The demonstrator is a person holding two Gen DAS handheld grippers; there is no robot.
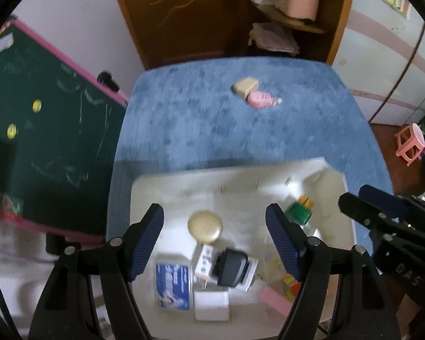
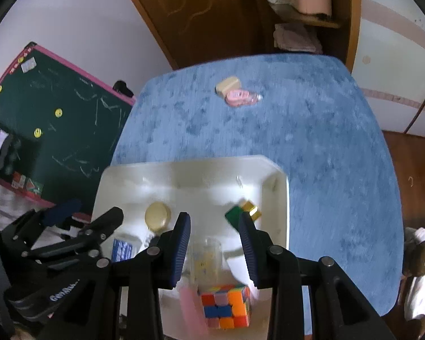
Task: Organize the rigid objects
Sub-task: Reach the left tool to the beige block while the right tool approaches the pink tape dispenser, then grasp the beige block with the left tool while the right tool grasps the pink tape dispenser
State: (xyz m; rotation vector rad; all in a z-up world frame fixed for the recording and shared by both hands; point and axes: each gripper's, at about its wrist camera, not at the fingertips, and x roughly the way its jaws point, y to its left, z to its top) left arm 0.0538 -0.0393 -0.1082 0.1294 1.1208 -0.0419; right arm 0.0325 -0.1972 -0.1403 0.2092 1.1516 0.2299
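Two wrist fisheyes, steeply down, close over white bin (image 1: 155, 187), sharing blue table (image 2: 325, 141)

Home, likely child's room: chalkboard (image 1: 42, 130) with pink frame, wooden door (image 1: 184, 14), pink toy stool (image 1: 412, 143), blue-covered table (image 2: 311, 141).

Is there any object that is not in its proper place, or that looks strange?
Yes. Two small things, a beige block and a pink object, lie alone on the far part of the blue table, touching each other, while everything else is inside the white bin. Nothing looks spilled or damaged.
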